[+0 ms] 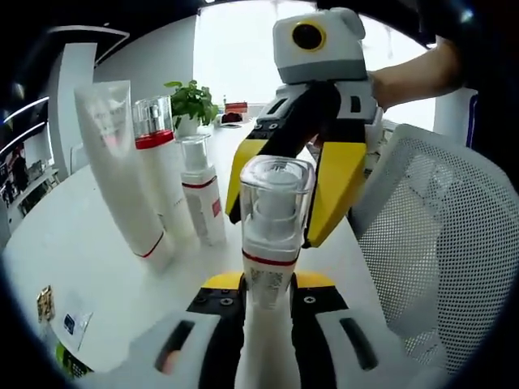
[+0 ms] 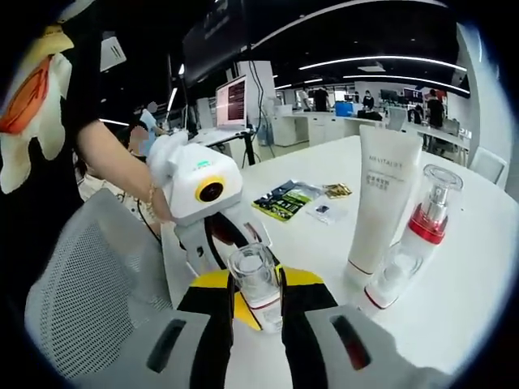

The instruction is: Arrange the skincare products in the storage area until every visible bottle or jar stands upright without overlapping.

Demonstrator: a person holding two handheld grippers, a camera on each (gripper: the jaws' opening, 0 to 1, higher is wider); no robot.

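A white pump bottle [image 1: 268, 243] with a clear cap and a red ring stands upright between both grippers. My left gripper [image 1: 268, 285] is shut on its lower body. My right gripper [image 1: 277, 227] comes in from beyond, its yellow jaws closed on either side of the cap. In the right gripper view the same bottle [image 2: 255, 285] sits between my right gripper [image 2: 256, 298], with the left gripper [image 2: 239, 259] and a hand behind it. A tall white tube [image 1: 122, 170], a red-banded bottle [image 1: 158, 150] and a small pump bottle [image 1: 203, 198] stand upright to the left.
A white mesh chair [image 1: 438, 243] stands close to the table edge on the right. A potted plant [image 1: 190, 101] is at the far end of the white table [image 1: 73, 243]. Leaflets [image 2: 288, 200] lie flat on the table, and a laptop [image 2: 231, 101] sits beyond it.
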